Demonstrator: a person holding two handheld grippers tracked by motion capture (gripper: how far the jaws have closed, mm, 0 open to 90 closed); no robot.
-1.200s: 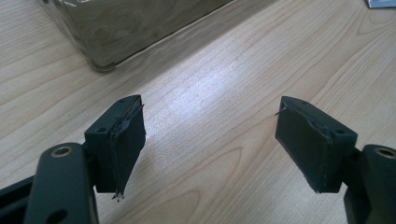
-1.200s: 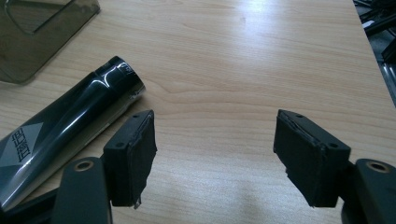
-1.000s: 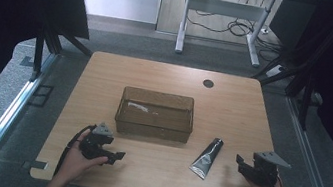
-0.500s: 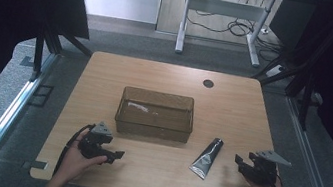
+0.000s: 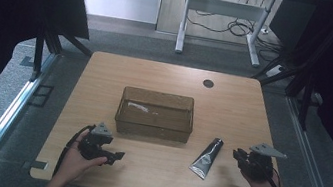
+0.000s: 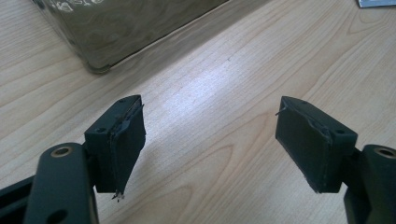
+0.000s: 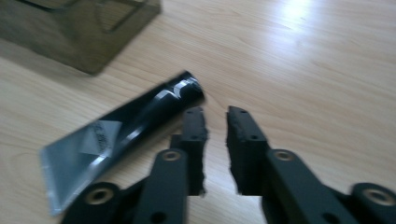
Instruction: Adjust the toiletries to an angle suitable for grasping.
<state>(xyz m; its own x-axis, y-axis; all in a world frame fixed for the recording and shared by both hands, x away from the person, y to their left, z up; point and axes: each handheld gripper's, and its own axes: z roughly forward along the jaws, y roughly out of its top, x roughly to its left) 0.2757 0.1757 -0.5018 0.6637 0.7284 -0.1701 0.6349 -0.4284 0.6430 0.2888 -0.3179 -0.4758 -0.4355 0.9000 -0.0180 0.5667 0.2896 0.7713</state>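
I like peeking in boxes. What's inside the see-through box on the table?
In the box, something pale and thin lies on the bottom near the left side. The tinted walls and glare blur it, so what it is cannot be told.

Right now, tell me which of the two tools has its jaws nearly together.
The right tool, beside the black tube: its jaws have just closed to a narrow gap, nothing between them. The left tool gapes wide.

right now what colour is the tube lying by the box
Black and glossy, with a flat silvery-grey crimped end; the tube shows best in the right gripper view.
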